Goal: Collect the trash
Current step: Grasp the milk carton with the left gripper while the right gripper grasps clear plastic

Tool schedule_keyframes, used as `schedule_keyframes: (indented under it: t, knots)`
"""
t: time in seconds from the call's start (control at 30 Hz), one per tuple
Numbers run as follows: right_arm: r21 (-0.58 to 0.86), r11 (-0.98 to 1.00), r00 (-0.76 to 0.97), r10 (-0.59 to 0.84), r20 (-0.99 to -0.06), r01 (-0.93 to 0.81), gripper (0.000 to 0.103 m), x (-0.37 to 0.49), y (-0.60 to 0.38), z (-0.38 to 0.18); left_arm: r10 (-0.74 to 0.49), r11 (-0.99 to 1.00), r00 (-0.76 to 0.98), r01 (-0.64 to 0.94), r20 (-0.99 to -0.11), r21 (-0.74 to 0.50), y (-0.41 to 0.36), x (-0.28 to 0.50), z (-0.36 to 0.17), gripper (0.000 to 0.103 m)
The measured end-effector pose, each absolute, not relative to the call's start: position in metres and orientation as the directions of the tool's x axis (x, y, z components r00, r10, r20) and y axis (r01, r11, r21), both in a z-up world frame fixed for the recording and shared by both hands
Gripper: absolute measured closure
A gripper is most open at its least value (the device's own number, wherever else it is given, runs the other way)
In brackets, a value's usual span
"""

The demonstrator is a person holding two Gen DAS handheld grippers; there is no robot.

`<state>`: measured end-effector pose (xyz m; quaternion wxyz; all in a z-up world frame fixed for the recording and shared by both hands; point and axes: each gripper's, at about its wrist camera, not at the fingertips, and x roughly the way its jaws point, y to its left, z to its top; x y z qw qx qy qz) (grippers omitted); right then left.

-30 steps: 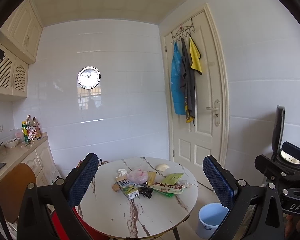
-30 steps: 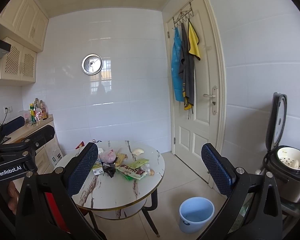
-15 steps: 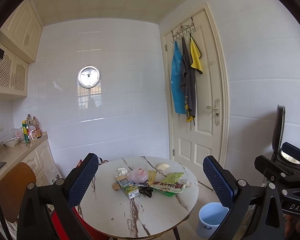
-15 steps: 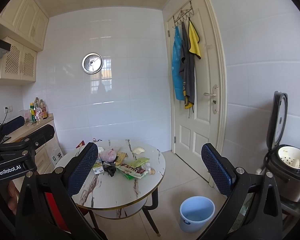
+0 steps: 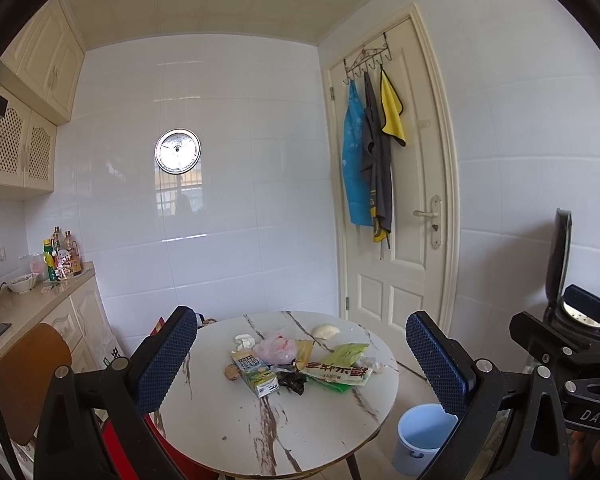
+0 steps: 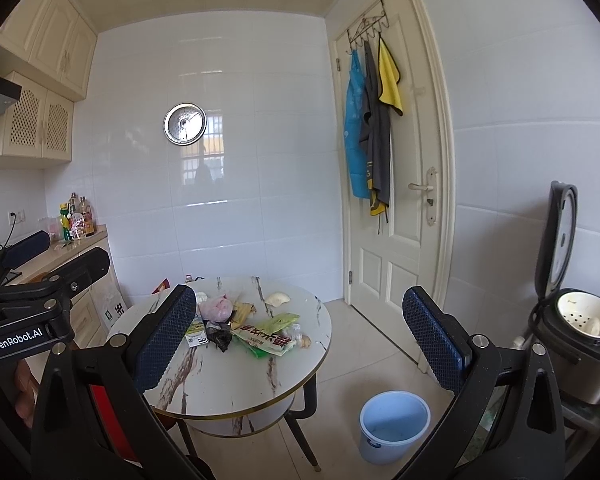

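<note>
A heap of trash lies on a round marble-look table (image 5: 300,432) (image 6: 236,384): a milk carton (image 5: 255,373) (image 6: 196,335), a pink plastic bag (image 5: 275,351) (image 6: 217,307), a crumpled black wrapper (image 5: 293,381) (image 6: 221,338), and green snack packets (image 5: 340,368) (image 6: 269,333). A light blue bucket (image 5: 424,436) (image 6: 394,426) stands on the floor to the right of the table. My left gripper (image 5: 300,364) is open and empty, well short of the table. My right gripper (image 6: 296,340) is open and empty, further back.
A kitchen counter (image 5: 24,308) with bottles runs along the left wall. A brown chair (image 5: 24,376) stands by the table's left. A white door (image 6: 396,200) with hanging cloths is at the back right. An open rice cooker (image 6: 580,336) stands on the right.
Both views have drifted very slightly; the trash, table and bucket stay where they were. Both grippers stay open.
</note>
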<state>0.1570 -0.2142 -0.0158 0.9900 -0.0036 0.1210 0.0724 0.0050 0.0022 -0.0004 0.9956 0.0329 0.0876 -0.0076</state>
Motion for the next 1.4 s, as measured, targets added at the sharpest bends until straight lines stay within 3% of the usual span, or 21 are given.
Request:
schedule_keyframes:
  t: [0.27, 0.5, 0.73, 0.93, 1.03, 1.4]
  knots:
    - [0.015, 0.989, 0.955, 0.149, -0.257, -0.15, 0.0, 0.166, -0.215, -0.021, -0.001, 0.998, 0.981, 0.014, -0.194, 0.064, 0.007, 0.015, -0.005, 0.001]
    - [0.037, 0.986, 0.936, 0.165, -0.31, -0.162, 0.0, 0.193, -0.22, -0.043, 0.007, 0.999, 0.956, 0.005, -0.292, 0.039, 0.026, 0.053, -0.024, 0.001]
    - [0.061, 0.984, 0.888, 0.175, -0.425, -0.165, 0.0, 0.245, -0.233, -0.085, 0.05, 0.998, 0.883, -0.058, -0.466, -0.003, 0.067, 0.126, -0.056, 0.001]
    - [0.101, 0.98, 0.823, 0.198, -0.533, -0.171, 0.0, 0.307, -0.241, -0.134, 0.034, 0.995, 0.764, -0.088, -0.645, -0.051, 0.085, 0.211, -0.102, 0.001]
    - [0.096, 0.978, 0.796, 0.207, -0.569, -0.185, 0.0, 0.336, -0.236, -0.154, -0.011, 0.995, 0.723, -0.063, -0.69, -0.081, 0.085, 0.253, -0.117, 0.001]
    - [0.066, 0.961, 0.723, 0.246, -0.645, -0.268, 0.0, 0.416, -0.206, -0.2, 0.107, 0.977, 0.688, -0.205, -0.718, -0.051, 0.115, 0.39, -0.131, 0.001]
